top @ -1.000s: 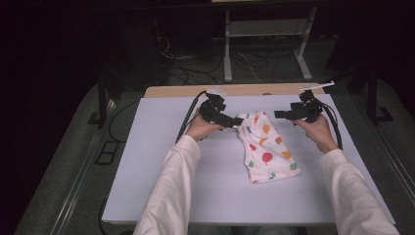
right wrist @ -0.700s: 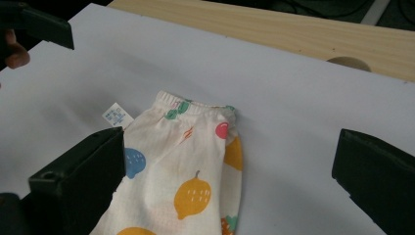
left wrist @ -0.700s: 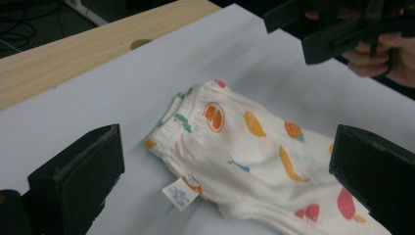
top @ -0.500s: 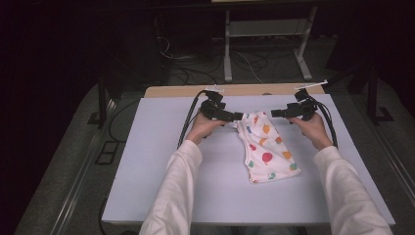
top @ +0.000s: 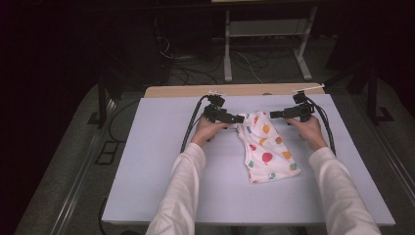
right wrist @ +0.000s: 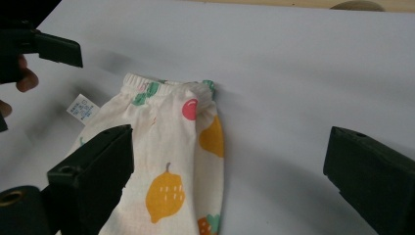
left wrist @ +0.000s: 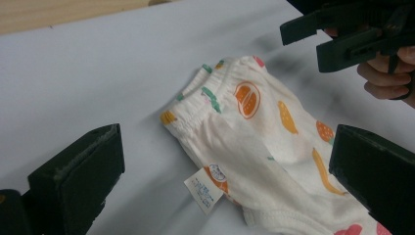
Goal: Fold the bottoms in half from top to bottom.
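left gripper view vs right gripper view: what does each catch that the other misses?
Left gripper view alone: orange burger print by the waistband, and the right gripper, jaws apart. Right gripper view alone: yellow lemon print and red dot. Both: the white printed shorts flat on the table, the care tag, and open jaws not touching cloth.

White fruit-print shorts (top: 266,147) lie flat, seemingly folded lengthwise, on the table, waistband toward its far edge.
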`<state>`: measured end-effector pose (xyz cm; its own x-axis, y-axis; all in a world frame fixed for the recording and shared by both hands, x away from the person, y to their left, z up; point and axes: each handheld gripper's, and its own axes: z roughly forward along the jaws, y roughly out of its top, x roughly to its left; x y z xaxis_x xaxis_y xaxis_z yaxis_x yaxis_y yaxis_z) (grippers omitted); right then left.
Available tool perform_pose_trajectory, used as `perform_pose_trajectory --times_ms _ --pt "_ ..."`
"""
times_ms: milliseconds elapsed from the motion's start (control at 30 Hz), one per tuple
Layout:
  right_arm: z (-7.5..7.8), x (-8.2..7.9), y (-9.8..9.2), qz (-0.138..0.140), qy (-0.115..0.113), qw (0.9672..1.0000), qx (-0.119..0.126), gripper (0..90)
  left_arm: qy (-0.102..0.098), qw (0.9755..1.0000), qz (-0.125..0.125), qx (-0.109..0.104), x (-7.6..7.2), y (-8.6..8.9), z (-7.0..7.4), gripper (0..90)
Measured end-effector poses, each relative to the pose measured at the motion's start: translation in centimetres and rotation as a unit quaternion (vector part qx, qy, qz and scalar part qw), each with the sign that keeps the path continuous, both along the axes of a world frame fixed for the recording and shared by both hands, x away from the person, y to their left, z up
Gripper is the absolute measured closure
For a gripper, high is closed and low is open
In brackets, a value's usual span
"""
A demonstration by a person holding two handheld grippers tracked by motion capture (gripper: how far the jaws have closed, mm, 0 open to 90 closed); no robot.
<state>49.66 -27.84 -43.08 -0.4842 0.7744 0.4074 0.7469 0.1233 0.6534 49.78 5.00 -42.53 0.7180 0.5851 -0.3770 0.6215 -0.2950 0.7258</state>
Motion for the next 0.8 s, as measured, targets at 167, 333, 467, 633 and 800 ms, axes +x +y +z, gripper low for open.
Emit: perform_pose_trajectory --times_ms 167,333,467,633,800 --pt "-0.2 0.1 0.7 0.01 0.001 0.9999 0.013 10.3 0.019 0.9998 -0.003 0.004 0.1 -0.4 -1.0 0.1" --pt "-0.5 0.2 1.2 0.018 0.007 0.9996 0.02 14.5 0.03 0.9995 -0.011 0.003 0.1 -0.8 -1.6 2.5" --pt "-0.8 0.2 1.9 0.026 0.016 0.9993 0.02 15.5 0.036 0.9992 -0.013 0.005 0.1 -1.0 -2.1 6.6" --pt "-1.2 0.3 2.4 0.033 0.025 0.9991 0.015 19.9 0.045 0.999 -0.005 -0.002 0.1 -0.9 -2.6 14.1" --pt "-1.6 0.4 2.5 0.015 0.038 0.999 0.019 26.8 0.048 0.9988 -0.006 0.0 0.2 -0.8 -2.9 22.5"
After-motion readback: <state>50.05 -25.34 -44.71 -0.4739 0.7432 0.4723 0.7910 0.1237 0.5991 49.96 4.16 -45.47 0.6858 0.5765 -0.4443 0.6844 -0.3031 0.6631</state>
